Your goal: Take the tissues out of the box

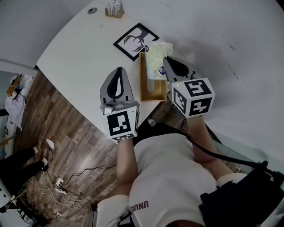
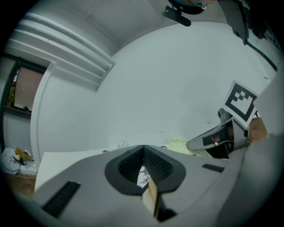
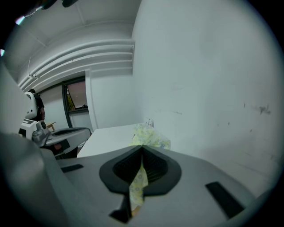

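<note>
- Tissue comes first: a pale yellow patterned tissue (image 1: 157, 55) stands bunched up over the far end of an open tan wooden box (image 1: 145, 91). The box lies at the near edge of the white tabletop (image 1: 84, 48), towards its right side.
- The right gripper (image 3: 142, 148) has its jaws closed on that tissue. A strip of it runs down the slit between the black pads, and the rest spreads out beyond the tips.
- The left gripper (image 2: 143, 147) hangs just left of the box with its jaw tips together.
- The slit below the left gripper's tips shows part of a black-framed antler print (image 1: 135, 41) and a tan wooden strip. I cannot tell whether that strip is pinched or only seen behind the jaws.
- The tissue and the right gripper cover most of the box's inside, so what lies in it is hidden. The gripper's marker cube cuts off its near right corner.
- Two small blue marks sit beside the tissue, and their print is too small to read.
- A small wooden holder (image 1: 114, 11) at the far edge carries thin upright things too small to identify.
- Dark letters on the person's white shirt (image 1: 164, 177) appear upside down and cannot be read with certainty.
</note>
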Motion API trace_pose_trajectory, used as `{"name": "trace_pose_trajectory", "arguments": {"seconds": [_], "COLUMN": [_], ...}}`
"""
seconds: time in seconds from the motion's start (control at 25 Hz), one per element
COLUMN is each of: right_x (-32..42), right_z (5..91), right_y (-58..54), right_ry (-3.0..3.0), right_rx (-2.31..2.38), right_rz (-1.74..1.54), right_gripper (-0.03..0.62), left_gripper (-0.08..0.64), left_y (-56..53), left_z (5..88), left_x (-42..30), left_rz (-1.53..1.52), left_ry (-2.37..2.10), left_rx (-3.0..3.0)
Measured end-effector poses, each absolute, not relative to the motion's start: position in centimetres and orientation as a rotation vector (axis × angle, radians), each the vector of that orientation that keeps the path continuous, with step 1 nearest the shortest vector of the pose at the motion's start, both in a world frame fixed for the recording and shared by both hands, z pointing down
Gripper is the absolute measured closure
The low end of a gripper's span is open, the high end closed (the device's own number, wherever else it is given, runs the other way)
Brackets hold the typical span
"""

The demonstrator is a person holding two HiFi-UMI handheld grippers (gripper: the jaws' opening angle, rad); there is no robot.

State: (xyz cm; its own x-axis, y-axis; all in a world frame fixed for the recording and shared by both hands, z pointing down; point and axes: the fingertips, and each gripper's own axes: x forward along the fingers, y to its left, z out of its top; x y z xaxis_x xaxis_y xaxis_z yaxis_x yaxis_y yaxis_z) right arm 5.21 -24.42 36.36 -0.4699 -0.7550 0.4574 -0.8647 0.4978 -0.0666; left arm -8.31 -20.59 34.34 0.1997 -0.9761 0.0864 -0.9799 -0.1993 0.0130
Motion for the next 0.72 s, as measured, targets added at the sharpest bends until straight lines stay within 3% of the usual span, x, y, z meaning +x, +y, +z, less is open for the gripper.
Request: {"name": "trace_pose_trajectory", "arguments": {"seconds": [0.72], "right_x": [5.25], "right_z": [36.82], "right_y": [-24.89], "right_ry": [-2.379], "right_rx": [1.345], "right_rz": [0.427], "right_gripper": [0.574], "left_gripper": [0.546], "left_y": [-21.13], "left_z": [34.87], "left_x": [-8.51], "left_rz": [0.115], "left_ry": [-1.941], "left_rx": [2.384]}}
